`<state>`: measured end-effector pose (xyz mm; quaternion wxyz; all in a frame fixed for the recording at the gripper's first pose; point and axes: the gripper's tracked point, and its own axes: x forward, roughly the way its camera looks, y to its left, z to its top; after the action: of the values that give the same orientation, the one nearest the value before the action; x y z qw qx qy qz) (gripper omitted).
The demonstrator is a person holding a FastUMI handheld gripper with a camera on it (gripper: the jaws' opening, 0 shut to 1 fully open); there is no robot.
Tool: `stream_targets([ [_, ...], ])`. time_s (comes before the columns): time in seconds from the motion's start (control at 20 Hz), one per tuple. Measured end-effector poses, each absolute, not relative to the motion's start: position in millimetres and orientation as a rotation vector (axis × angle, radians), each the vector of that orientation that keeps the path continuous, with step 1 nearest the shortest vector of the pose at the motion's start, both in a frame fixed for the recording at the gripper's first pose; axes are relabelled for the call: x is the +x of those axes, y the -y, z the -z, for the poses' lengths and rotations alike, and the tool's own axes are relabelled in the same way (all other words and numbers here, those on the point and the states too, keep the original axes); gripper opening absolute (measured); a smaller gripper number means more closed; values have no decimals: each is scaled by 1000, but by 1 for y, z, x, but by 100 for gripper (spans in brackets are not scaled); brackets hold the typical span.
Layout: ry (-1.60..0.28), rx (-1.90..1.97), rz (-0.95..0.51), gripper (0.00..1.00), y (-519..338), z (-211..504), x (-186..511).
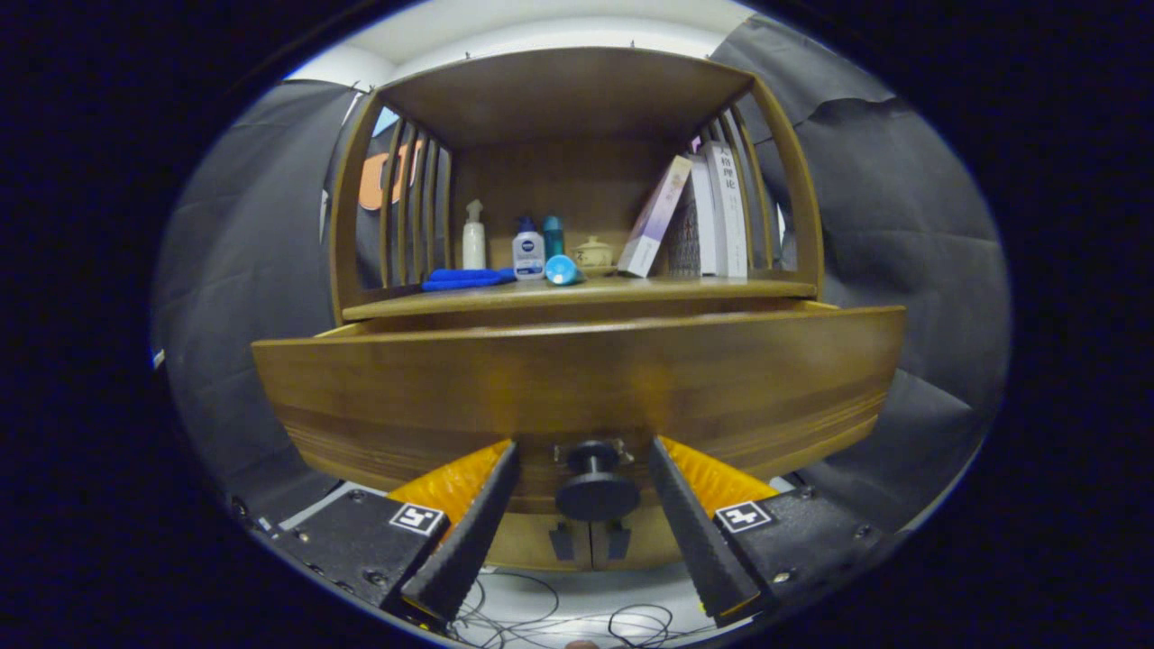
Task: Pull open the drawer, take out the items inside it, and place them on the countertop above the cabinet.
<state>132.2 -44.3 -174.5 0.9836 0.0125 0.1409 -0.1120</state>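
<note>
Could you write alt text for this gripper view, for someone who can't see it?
A gripper hangs open with its two fingers either side of a dark round knob on a pulled-out wooden drawer, not touching it. Above, the cabinet's countertop holds bottles, a folded blue cloth, a small lidded pot and leaning books.

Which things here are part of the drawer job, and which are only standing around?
Part of the job:
drawer, pulled out
knob, between the open fingers, not touched
countertop
gripper

Standing around:
blue cloth
spray bottle
lotion bottle
teal cup on its side
small lidded pot
books
</note>
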Motion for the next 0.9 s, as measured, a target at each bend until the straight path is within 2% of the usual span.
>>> stream_targets([
  [0.65,-320,19,238,95,62,177,233],
  [0.9,-303,-36,232,95,64,179,237],
])
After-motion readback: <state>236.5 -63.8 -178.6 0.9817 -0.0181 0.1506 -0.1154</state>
